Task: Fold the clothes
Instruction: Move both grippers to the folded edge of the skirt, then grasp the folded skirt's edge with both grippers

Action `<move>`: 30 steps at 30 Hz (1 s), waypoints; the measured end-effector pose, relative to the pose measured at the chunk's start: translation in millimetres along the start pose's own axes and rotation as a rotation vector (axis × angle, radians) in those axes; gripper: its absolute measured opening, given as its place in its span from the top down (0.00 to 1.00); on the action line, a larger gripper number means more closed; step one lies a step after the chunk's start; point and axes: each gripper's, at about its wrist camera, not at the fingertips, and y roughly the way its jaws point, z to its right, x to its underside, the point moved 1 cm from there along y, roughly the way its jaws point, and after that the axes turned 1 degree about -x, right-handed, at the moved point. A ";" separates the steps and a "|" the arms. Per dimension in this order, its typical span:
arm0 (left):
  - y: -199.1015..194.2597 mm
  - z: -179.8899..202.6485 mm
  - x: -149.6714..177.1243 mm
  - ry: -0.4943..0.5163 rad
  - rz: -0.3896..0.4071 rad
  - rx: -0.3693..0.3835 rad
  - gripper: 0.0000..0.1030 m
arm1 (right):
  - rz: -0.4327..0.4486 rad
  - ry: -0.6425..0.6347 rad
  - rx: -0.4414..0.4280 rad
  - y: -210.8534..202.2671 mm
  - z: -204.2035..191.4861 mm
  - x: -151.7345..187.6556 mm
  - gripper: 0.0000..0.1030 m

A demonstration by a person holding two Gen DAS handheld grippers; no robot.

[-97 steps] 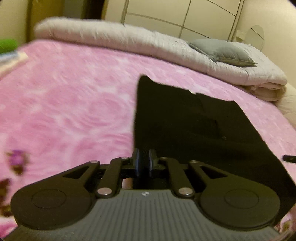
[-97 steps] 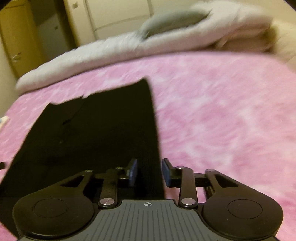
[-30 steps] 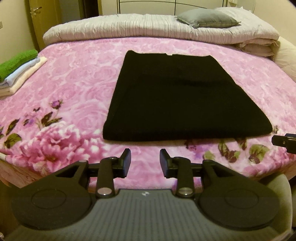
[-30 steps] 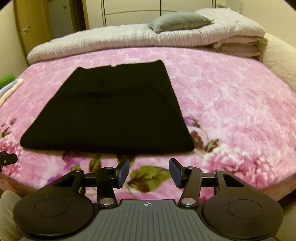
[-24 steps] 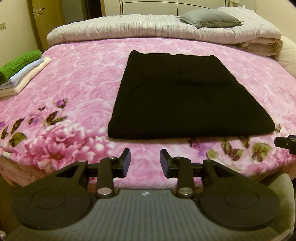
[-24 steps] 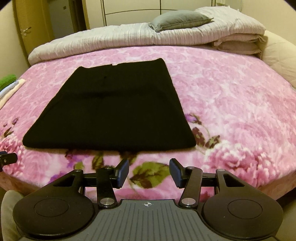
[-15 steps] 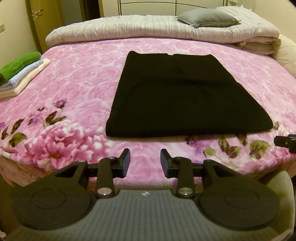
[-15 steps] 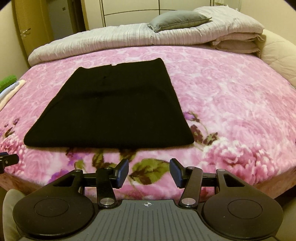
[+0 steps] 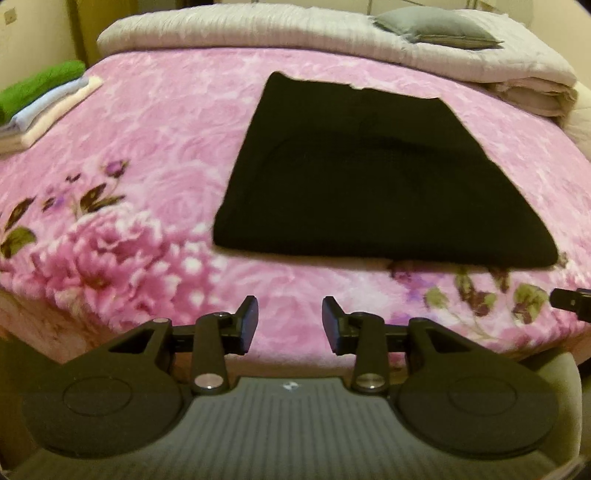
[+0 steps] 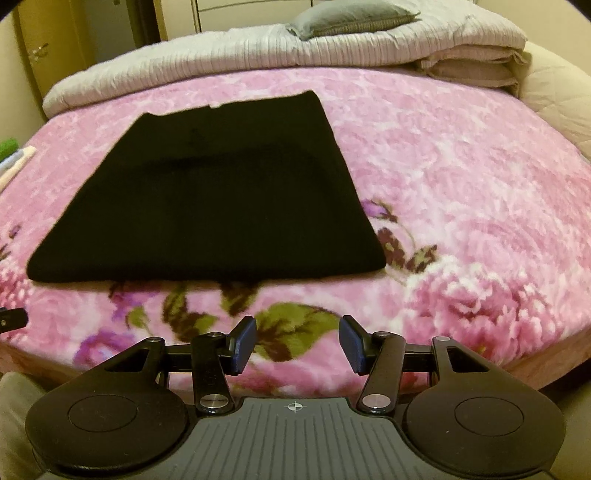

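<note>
Black garment (image 9: 369, 177) now lies folded flat on bed (image 9: 147, 147). Left tool (image 9: 290, 325) and right tool (image 10: 297, 345), prev. clamped on hem, both apart, empty, withdrawn. Fold appears complete.

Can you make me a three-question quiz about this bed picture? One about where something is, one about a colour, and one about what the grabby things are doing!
1. Where is the black folded garment?
A. Flat on the pink blanket
B. On the grey pillow
C. On the floor

2. What colour is the top item of the folded stack at the blanket's left edge?
A. Red
B. Green
C. Black

3. What is the left hand-held gripper doing?
A. Shut on the garment
B. Holding the pillow
C. Open and holding nothing

Answers:
1. A, the garment lies spread on the flowery blanket.
2. B, a green piece sits on top of the pale ones.
3. C, blanket shows through the gap between its fingers; the right hand-held gripper is open too.
</note>
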 end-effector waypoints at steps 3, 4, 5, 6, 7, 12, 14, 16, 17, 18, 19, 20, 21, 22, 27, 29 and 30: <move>6.9 -9.7 -2.4 -0.054 0.000 0.041 0.67 | -0.008 -0.008 0.007 7.9 -0.5 -2.7 0.48; 9.6 -14.0 -3.4 -0.081 0.001 0.065 0.67 | -0.013 -0.011 0.009 10.8 -0.8 -3.5 0.48; 12.2 -18.2 -4.5 -0.109 0.001 0.089 0.67 | -0.017 -0.014 0.011 13.8 -1.1 -4.2 0.48; 14.8 -22.5 -5.5 -0.136 0.002 0.113 0.66 | -0.023 -0.015 0.008 17.4 -0.7 -5.1 0.48; 17.5 -26.7 -6.6 -0.164 0.002 0.137 0.65 | -0.030 -0.015 0.005 21.1 -0.1 -5.9 0.48; 35.5 -66.7 -8.9 -0.445 0.005 0.335 0.56 | -0.050 0.177 -0.152 37.8 36.5 -14.0 0.48; 44.7 -84.9 -7.9 -0.568 -0.004 0.398 0.56 | -0.057 0.402 -0.267 47.4 70.0 -11.0 0.48; 54.0 -95.7 -6.1 -0.645 -0.012 0.407 0.53 | -0.062 0.600 -0.361 56.9 98.6 -4.5 0.47; 58.2 -98.8 -5.2 -0.671 -0.013 0.401 0.53 | -0.062 0.683 -0.397 61.2 110.0 -0.1 0.47; 62.3 -101.3 -4.5 -0.698 -0.009 0.402 0.53 | -0.057 0.731 -0.419 64.3 115.7 3.9 0.47; 66.5 -103.6 -3.8 -0.725 -0.004 0.404 0.52 | -0.052 0.775 -0.439 67.3 120.7 7.5 0.46; 71.7 -104.7 -3.5 -0.753 -0.002 0.415 0.52 | -0.045 0.797 -0.448 69.5 122.4 9.3 0.45; 77.1 -105.5 -3.4 -0.782 0.001 0.429 0.52 | -0.037 0.809 -0.451 71.2 122.7 9.7 0.45; 81.0 -105.2 -4.5 -0.793 0.007 0.434 0.52 | -0.027 0.821 -0.454 73.4 122.2 9.7 0.43; 97.7 -101.6 -12.6 -0.814 0.044 0.445 0.52 | 0.017 0.877 -0.445 85.6 123.6 -2.7 0.42; 102.4 -99.6 -16.6 -0.799 0.058 0.446 0.52 | 0.041 0.916 -0.445 92.5 124.8 -6.0 0.42; 104.9 -98.7 -18.2 -0.793 0.065 0.449 0.52 | 0.052 0.933 -0.445 95.8 125.3 -7.8 0.42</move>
